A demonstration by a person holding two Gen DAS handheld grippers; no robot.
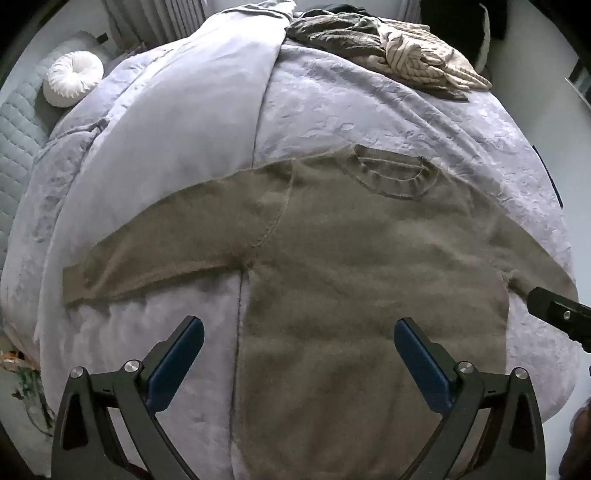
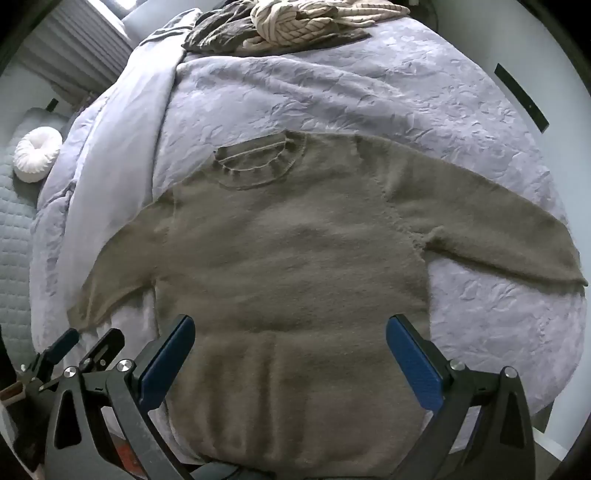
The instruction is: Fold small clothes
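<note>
A tan knit sweater point(image 1: 351, 266) lies flat on the lilac bedspread point(image 1: 332, 103), collar away from me, both sleeves spread out to the sides. It also shows in the right wrist view point(image 2: 295, 258). My left gripper point(image 1: 299, 332) is open and empty, hovering over the sweater's lower left part and the bedspread beside it. My right gripper point(image 2: 290, 328) is open and empty above the sweater's hem area. The right gripper's tip shows at the left wrist view's right edge point(image 1: 557, 312). The left gripper shows at the right wrist view's lower left point(image 2: 86, 345).
A pile of other clothes, dark grey and cream striped point(image 1: 391, 48), lies at the bed's far end, also in the right wrist view point(image 2: 295, 22). A white round cushion point(image 1: 74, 77) sits on a quilted grey surface at the left. A folded-back duvet point(image 1: 184, 110) runs along the bed's left side.
</note>
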